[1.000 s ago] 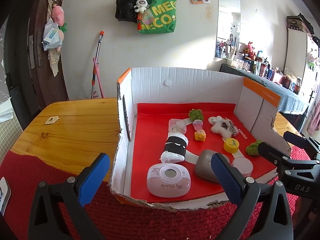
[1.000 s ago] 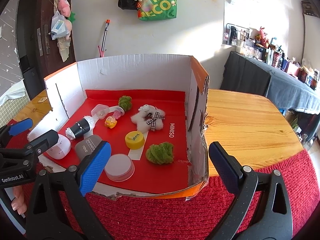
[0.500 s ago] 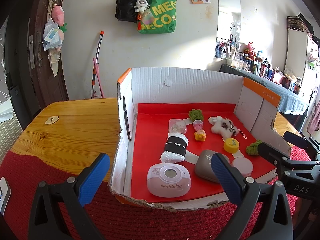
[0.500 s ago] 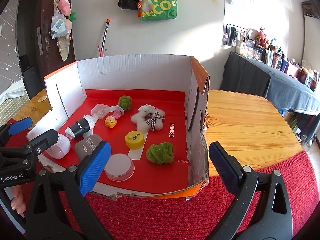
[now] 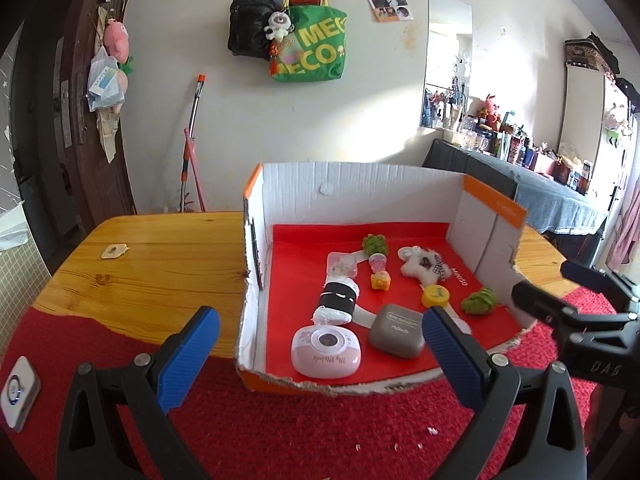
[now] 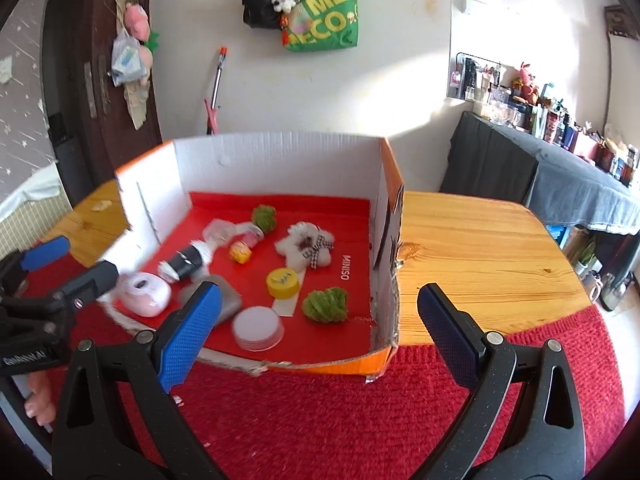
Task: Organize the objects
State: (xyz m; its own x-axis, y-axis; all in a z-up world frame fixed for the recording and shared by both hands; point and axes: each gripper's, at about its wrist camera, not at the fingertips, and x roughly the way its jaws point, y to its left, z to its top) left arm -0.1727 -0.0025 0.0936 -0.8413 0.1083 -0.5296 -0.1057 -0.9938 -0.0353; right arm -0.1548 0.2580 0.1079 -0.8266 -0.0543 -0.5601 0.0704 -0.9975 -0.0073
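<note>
A cardboard box [image 5: 360, 184] with a red floor sits on the wooden table, its near wall torn low. Inside lie a pink device [image 5: 326, 352], a grey case [image 5: 396, 330], a black-and-white roll [image 5: 336, 304], a yellow cap [image 5: 435, 295], a white plush [image 5: 422, 266], green pom-poms [image 5: 478, 301] and small toys. My left gripper [image 5: 320, 364] is open and empty before the box's near left corner. My right gripper [image 6: 316, 332] is open and empty before the near right corner, by a white round lid [image 6: 258, 327] and green pom-pom [image 6: 325, 305].
A red knitted mat [image 5: 304, 432] covers the table's near part. A small white gadget [image 5: 18, 392] lies at the far left of the mat, and a beige tag [image 5: 114, 251] on the bare wood. A dark dresser [image 6: 560, 184] with bottles stands at the right.
The right gripper's view has shifted: it has moved slightly back and up from the box, with motion blur on the left. The left gripper has hardly moved. Both stay open.
</note>
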